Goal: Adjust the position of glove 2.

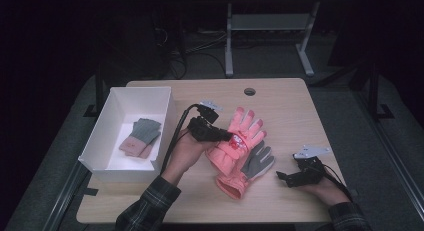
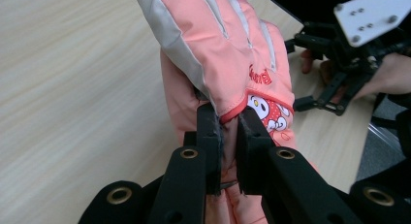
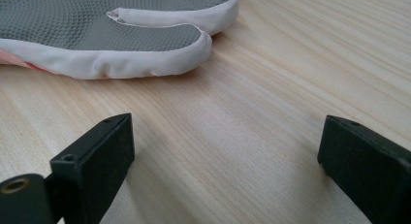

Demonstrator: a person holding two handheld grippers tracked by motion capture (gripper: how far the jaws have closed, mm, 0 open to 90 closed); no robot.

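Note:
Two coral-pink gloves lie together at the table's middle. One pink glove is back up with its fingers pointing away and a cartoon patch at the wrist. The other glove shows its grey palm. My left gripper is shut on the patched glove, pinching the fabric by the red trim between its jaws. My right gripper rests low on the table to the right of the gloves and is open. In the right gripper view its jaws stand wide apart over bare wood, with the grey palm just ahead.
A white box stands at the table's left and holds a grey-and-pink pair of gloves. A round cable hole sits near the far edge. My right gripper also appears beyond the held glove in the left gripper view.

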